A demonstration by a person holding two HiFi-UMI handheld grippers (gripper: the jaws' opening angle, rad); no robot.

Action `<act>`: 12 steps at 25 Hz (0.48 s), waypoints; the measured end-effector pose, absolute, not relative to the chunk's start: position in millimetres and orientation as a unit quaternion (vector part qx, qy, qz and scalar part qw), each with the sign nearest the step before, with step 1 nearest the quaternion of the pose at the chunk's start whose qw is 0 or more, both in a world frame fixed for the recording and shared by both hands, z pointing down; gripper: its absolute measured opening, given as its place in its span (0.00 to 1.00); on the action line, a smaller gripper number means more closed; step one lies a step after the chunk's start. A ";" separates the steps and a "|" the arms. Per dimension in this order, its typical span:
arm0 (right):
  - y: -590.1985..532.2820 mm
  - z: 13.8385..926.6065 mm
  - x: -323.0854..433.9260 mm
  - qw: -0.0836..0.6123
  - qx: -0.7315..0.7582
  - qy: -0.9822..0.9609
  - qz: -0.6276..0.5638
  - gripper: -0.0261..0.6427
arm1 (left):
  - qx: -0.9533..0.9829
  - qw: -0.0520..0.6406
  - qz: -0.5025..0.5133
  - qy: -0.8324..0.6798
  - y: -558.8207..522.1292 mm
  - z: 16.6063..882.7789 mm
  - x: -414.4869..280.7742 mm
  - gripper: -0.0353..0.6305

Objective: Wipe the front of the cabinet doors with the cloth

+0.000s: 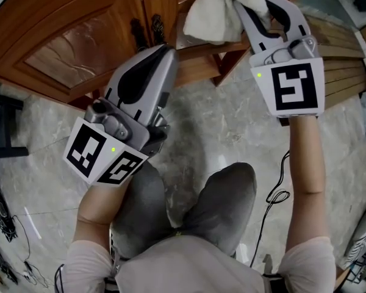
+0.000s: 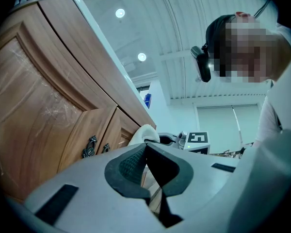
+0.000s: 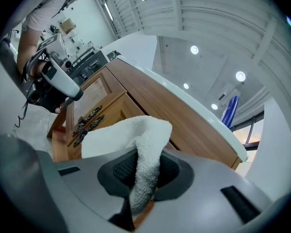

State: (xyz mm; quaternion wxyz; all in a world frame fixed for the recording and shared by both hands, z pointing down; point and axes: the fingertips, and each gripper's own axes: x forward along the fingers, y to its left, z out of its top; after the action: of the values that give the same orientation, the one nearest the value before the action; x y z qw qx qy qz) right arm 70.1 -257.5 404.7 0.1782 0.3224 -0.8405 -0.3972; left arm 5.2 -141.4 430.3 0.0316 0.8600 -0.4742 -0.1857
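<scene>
The wooden cabinet doors [image 1: 79, 41] fill the top of the head view, with two dark metal handles [image 1: 145, 32] at the centre seam. A white terry cloth [image 1: 222, 8] is bunched up in front of the right door [image 1: 201, 66]; I cannot tell whether it touches the wood. My right gripper [image 1: 239, 8] is shut on the cloth [image 3: 131, 135], which hangs between its jaws [image 3: 143, 171]. Lower and to the left, my left gripper [image 1: 166, 52] points at the handles with its jaws shut and nothing in them [image 2: 146, 145]. From the left gripper view, the cloth [image 2: 143, 132] is beyond the tips.
A marbled floor [image 1: 232, 133] runs below the doors, and the person's knees [image 1: 189, 206] are at bottom centre. A black cable [image 1: 274, 197] lies at right. Wooden slats [image 1: 341, 47] stand at upper right. A white countertop [image 3: 184, 89] overhangs the cabinet.
</scene>
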 end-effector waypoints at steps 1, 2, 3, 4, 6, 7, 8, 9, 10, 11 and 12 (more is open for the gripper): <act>-260.0 405.2 73.3 0.180 0.326 -0.840 -0.396 0.14 | 0.860 0.031 -0.187 -0.474 -141.8 430.7 5.1 0.08; -262.9 405.9 77.0 0.181 0.330 -0.839 -0.393 0.14 | 0.860 0.032 -0.188 -0.473 -142.5 431.3 5.2 0.08; -266.2 406.7 81.4 0.182 0.336 -0.838 -0.389 0.14 | 0.860 0.032 -0.189 -0.473 -143.3 432.0 5.7 0.08; -269.9 407.4 86.5 0.181 0.344 -0.838 -0.383 0.14 | 0.861 0.033 -0.189 -0.472 -144.3 432.9 6.9 0.08; -277.8 409.2 97.8 0.180 0.364 -0.835 -0.370 0.14 | 0.862 0.035 -0.188 -0.469 -146.7 435.2 11.0 0.08; -281.8 410.4 103.9 0.182 0.371 -0.833 -0.367 0.14 | 0.863 0.036 -0.188 -0.467 -148.1 436.6 13.4 0.08; -285.6 411.3 110.1 0.185 0.378 -0.831 -0.364 0.14 | 0.864 0.037 -0.187 -0.466 -149.7 438.0 15.6 0.08; -289.3 411.7 116.5 0.188 0.384 -0.829 -0.361 0.14 | 0.865 0.038 -0.187 -0.464 -151.2 439.4 17.5 0.08; -293.0 411.6 122.7 0.190 0.391 -0.826 -0.358 0.14 | 0.866 0.039 -0.188 -0.463 -152.7 440.6 19.1 0.08; -296.6 411.3 128.8 0.191 0.397 -0.824 -0.356 0.14 | 0.866 0.040 -0.188 -0.462 -154.0 441.8 20.5 0.08; -299.8 411.0 134.5 0.192 0.403 -0.822 -0.354 0.14 | 0.866 0.041 -0.188 -0.461 -154.9 442.7 21.9 0.08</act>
State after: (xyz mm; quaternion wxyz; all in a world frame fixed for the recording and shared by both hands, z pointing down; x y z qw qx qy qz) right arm 134.5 -299.8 411.0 0.1915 0.4029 -0.8221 -0.3538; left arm 21.9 -154.9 442.7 0.0407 0.8662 -0.4612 -0.1881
